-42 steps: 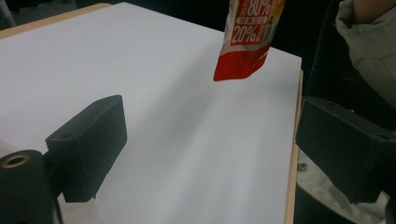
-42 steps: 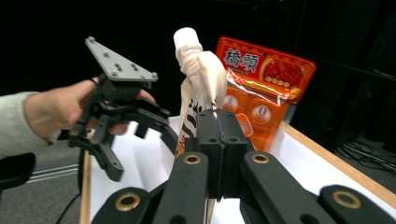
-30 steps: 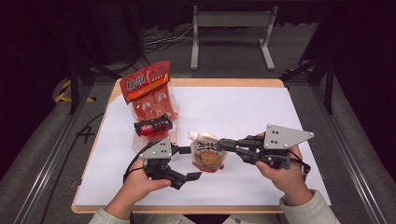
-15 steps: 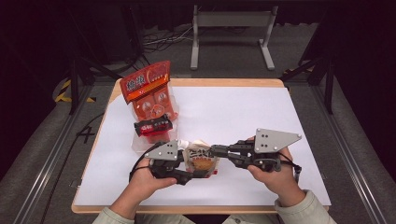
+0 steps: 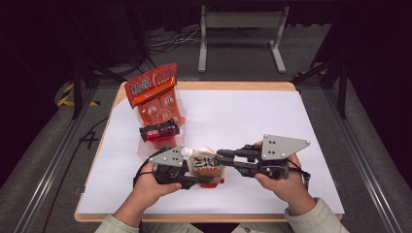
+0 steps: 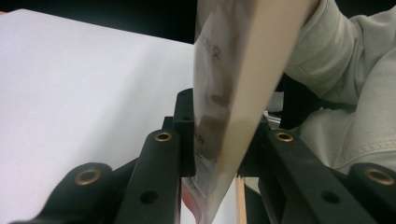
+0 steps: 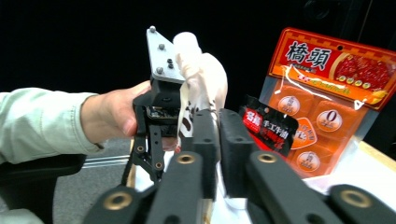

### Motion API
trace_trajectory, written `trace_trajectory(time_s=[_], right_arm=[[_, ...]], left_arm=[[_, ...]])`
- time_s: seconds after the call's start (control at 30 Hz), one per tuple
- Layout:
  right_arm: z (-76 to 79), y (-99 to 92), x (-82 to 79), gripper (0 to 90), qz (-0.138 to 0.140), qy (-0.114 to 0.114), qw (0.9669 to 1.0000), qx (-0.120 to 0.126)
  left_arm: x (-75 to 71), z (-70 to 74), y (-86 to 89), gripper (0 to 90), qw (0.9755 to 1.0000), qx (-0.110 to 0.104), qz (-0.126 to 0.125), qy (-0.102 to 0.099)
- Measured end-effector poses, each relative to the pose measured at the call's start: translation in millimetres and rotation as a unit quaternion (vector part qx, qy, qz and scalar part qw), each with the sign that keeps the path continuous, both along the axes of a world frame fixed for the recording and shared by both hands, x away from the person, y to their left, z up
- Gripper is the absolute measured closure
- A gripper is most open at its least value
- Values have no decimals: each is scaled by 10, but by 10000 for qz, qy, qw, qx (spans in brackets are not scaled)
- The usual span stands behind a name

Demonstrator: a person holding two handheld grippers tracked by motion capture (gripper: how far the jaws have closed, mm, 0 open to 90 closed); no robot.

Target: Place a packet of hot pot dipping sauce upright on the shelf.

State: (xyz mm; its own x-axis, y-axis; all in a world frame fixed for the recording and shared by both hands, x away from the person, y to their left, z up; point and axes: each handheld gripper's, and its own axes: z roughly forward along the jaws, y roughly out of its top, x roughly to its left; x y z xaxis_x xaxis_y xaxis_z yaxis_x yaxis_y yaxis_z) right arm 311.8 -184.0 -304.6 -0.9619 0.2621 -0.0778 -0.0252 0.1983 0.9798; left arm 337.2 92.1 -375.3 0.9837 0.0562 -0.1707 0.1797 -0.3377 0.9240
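We hold a small snack pouch (image 5: 206, 165) between our two grippers, near the front edge of the white table (image 5: 252, 116), a little left of centre. In the high view the left gripper (image 5: 194, 174) comes in from the left and grips the pouch's lower left part; its jaws have just been closing and now press flat against the pouch. The left gripper view bears this out: the pouch (image 6: 233, 93), beige with a clear window, rises tilted from between the two black jaws, which clamp its bottom edge.

The right gripper (image 5: 224, 156) reaches in from the right, its grey three-cornered plate on top, with its tips at the pouch's right side. Its jaws have just been opening. In the right gripper view the foam pads (image 7: 233, 144) stand close together with a narrow gap, and a fold of the white pouch (image 7: 201, 79) lies between them; we cannot tell whether the pads press on it. That view also shows our left hand (image 7: 116, 114) around the left gripper (image 7: 154, 144) beyond the pouch.

Further back on the table's left side stands a large orange snack bag (image 5: 155, 94), upright and leaning slightly. A small black and red packet (image 5: 159, 131) rests against its lower front, just behind the pouch and apart from it.
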Motion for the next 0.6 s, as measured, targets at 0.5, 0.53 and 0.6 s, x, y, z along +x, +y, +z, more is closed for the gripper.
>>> trace_trajectory(time_s=[0.5,0.53,0.6], right_arm=[[-29,-193,89,518,-442,120,9989,11],[-33,-210,95,517,-469,129,9988,0],[-47,-262,112,517,-534,174,9984,-14]], left_arm=[[131,171,550,762,9951,182,928,-275],[149,177,608,763,9943,178,1008,-291],[176,185,702,763,9928,169,1152,-294]])
